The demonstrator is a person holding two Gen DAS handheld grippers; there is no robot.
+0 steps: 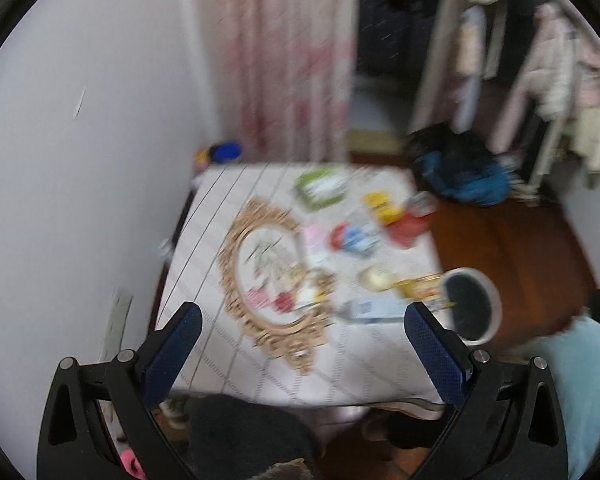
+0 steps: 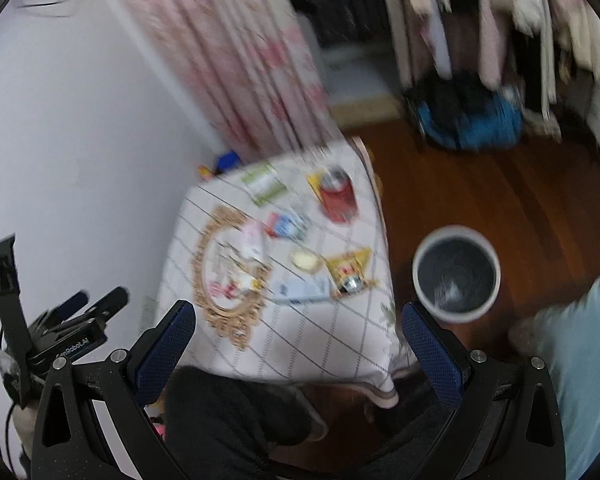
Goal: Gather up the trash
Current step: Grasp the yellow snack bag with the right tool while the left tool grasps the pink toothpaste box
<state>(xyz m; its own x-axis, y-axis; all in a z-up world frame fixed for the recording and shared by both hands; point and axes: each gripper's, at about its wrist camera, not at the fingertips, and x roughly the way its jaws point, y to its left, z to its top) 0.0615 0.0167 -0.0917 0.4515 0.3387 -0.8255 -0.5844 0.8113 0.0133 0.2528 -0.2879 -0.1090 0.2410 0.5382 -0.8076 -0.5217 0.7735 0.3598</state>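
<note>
Overall, both views are blurred, so small wrappers are hard to name.

- Left gripper (image 1: 302,318): jaws spread wide with nothing between them, held above the near edge of the table (image 1: 340,364).
- Table: covered by a white cloth with a dark diamond grid, set against the white wall (image 1: 80,200).
- Gold-framed oval tray (image 1: 260,320): lies on the table's left part, with small pieces of litter on it.
- Trash: a green-and-white packet (image 2: 265,184), a red can (image 2: 337,194) and a yellow wrapper (image 2: 350,266) lie scattered over the cloth to the tray's right.
- Right gripper (image 2: 299,318): jaws likewise released and empty, above the table's near edge.
- Bin (image 2: 456,274): a white, dark-lined round bin, open, stands on the wooden floor (image 2: 520,200) just right of the table.
</note>
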